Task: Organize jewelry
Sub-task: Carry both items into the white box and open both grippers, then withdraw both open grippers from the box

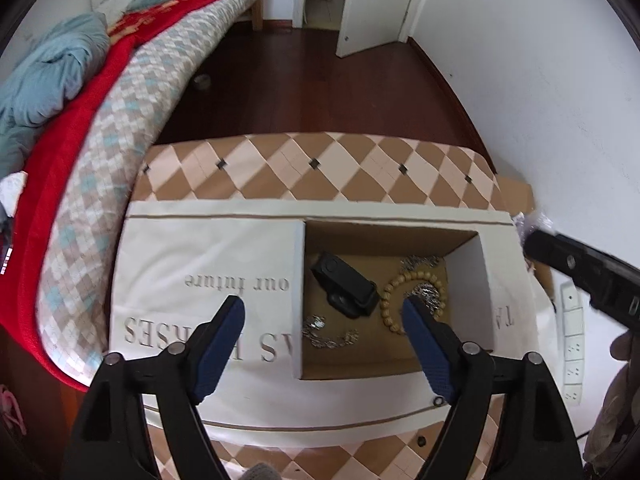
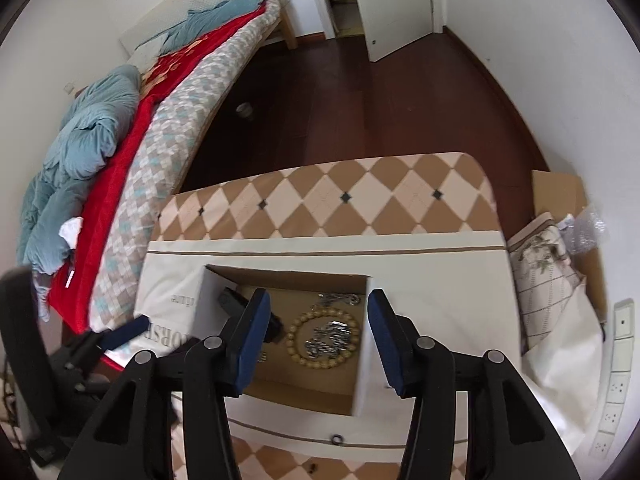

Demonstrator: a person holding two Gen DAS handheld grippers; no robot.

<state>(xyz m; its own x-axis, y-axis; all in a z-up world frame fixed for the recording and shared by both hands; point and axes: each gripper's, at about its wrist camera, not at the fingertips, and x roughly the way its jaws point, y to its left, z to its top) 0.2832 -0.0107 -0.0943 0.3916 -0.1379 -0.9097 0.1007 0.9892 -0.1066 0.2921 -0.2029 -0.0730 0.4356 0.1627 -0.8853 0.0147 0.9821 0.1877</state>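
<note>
An open cardboard box (image 1: 466, 272) (image 2: 364, 364) with white walls sits on a cream cloth. Inside lie a black watch (image 1: 344, 286) (image 2: 230, 300), a wooden bead bracelet (image 1: 394, 290) (image 2: 294, 344), and silver chains (image 1: 328, 332) (image 2: 326, 338). My left gripper (image 1: 324, 310) is open and empty, just above the box's near left part. My right gripper (image 2: 316, 310) is open and empty above the bead bracelet; its body also shows at the right edge of the left wrist view (image 1: 580, 268). The left gripper appears at the lower left of the right wrist view (image 2: 120, 334).
The box stands on a checkered table (image 1: 320, 168) (image 2: 340, 196). A bed (image 1: 120, 120) (image 2: 140, 140) with red and blue bedding runs along the left. A power strip (image 1: 572, 340) (image 2: 618, 380) and a pillow (image 2: 540, 280) lie to the right. Small rings lie on the cloth (image 1: 438, 401) (image 2: 337, 439).
</note>
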